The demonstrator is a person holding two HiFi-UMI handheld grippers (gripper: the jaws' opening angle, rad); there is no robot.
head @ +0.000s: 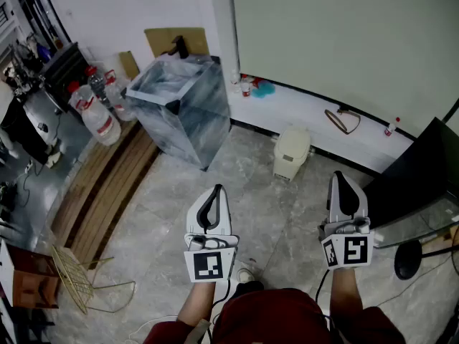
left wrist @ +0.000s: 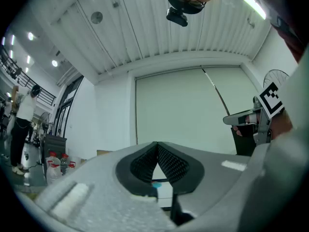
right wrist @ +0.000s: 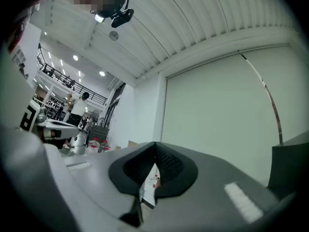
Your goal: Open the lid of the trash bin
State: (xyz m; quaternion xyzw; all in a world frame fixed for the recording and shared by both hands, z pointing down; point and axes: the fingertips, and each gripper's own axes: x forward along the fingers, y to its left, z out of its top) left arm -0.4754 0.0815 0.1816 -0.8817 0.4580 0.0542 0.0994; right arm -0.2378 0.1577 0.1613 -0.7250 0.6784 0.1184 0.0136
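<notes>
A small cream trash bin (head: 292, 151) with its lid down stands on the marble floor against a low white ledge (head: 315, 113), ahead of both grippers. My left gripper (head: 217, 188) is held above the floor, well short of the bin and to its left, its jaws shut with nothing between them. My right gripper (head: 336, 175) hangs just right of the bin and nearer to me, also shut and empty. In the left gripper view the black pads (left wrist: 166, 161) meet at the tip; in the right gripper view the pads (right wrist: 166, 163) meet likewise. The bin is hidden in both gripper views.
A large bin lined with clear plastic (head: 181, 106) stands at the back left, with big water bottles (head: 99, 117) beside it. Wooden planks (head: 107, 185) and a wire rack (head: 72, 278) lie to the left. A black panel (head: 416, 185) leans at the right. A hanger (head: 343, 119) lies on the ledge.
</notes>
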